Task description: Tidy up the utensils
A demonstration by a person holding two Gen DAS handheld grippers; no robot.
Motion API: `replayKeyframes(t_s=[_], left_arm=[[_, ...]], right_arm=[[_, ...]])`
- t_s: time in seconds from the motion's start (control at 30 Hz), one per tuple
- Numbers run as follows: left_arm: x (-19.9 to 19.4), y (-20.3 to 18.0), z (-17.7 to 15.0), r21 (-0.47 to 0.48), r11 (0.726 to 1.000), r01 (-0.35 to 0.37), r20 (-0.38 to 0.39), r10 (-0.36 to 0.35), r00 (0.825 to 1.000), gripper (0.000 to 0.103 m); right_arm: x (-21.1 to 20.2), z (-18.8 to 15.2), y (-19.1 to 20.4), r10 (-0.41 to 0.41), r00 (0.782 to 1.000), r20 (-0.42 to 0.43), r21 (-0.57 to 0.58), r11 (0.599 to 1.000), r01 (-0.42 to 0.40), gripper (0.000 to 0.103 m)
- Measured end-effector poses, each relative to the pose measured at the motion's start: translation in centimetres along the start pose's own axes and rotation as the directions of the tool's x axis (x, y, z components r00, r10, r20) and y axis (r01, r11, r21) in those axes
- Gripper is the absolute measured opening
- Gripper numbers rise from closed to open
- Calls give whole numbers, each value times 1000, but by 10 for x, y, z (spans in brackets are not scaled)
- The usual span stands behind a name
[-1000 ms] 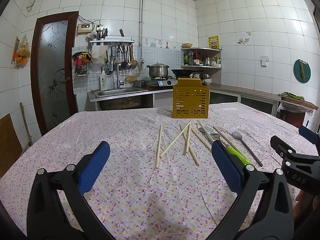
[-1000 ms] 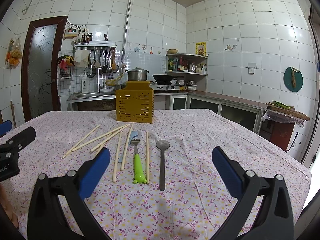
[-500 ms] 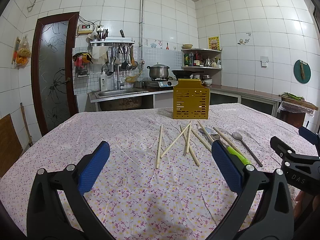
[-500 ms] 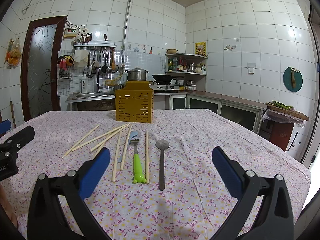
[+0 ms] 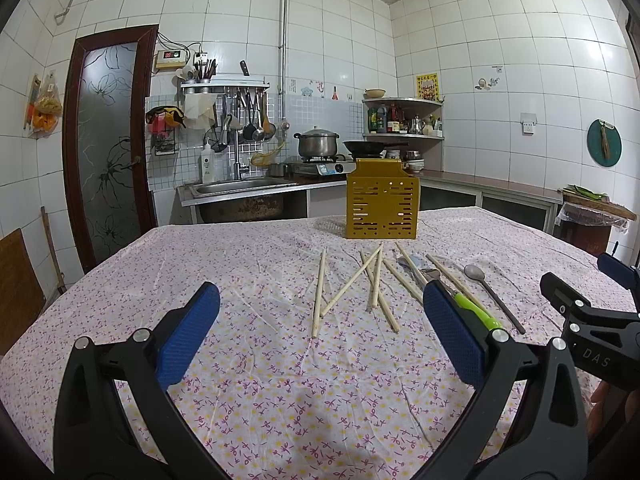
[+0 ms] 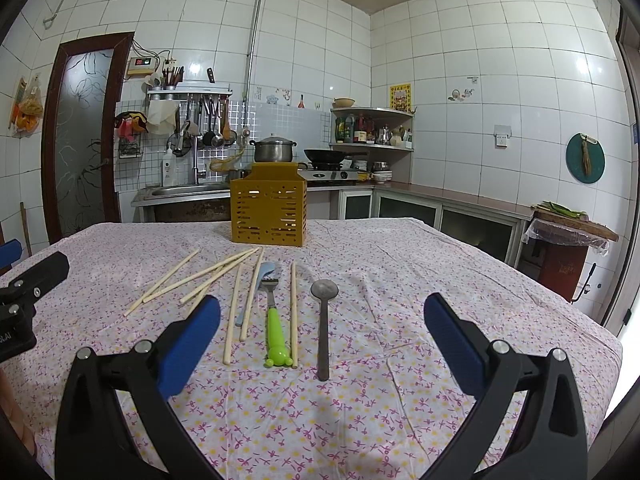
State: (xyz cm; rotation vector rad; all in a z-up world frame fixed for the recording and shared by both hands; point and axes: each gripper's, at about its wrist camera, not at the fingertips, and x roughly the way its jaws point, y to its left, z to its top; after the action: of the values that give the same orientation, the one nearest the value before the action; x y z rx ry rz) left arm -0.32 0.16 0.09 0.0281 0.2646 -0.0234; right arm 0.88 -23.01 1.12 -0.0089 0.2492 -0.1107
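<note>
A yellow slotted utensil holder [image 5: 382,204] [image 6: 269,210] stands upright at the far middle of the table. Several wooden chopsticks [image 5: 320,292] [image 6: 200,276] lie scattered in front of it. A green-handled fork [image 6: 275,324] [image 5: 474,308], a light blue spoon [image 6: 264,276] and a metal spoon [image 6: 323,320] [image 5: 494,296] lie beside them. My left gripper [image 5: 320,336] is open and empty, near the table's front, short of the chopsticks. My right gripper [image 6: 322,340] is open and empty, just short of the fork and metal spoon.
The table carries a pink flowered cloth [image 5: 240,264] [image 6: 420,280]. Behind it are a sink counter [image 5: 240,190], a stove with a pot [image 5: 318,144], a corner shelf [image 6: 372,128] and a glass door [image 5: 108,140]. A covered bin [image 6: 568,248] stands to the right.
</note>
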Motion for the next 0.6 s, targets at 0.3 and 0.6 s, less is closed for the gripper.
replayKeyframes(t_s=[0.3,0.6], left_arm=[[0,0,1,0,1000,1,1,-1,1000,98],[0,0,2,-1,1000,0,-1,0,1000,98]], right_arm=[[0,0,0,-1,1000,1,0,1000,1,99],[0,0,0,-1,1000,1,1,1000,1,99]])
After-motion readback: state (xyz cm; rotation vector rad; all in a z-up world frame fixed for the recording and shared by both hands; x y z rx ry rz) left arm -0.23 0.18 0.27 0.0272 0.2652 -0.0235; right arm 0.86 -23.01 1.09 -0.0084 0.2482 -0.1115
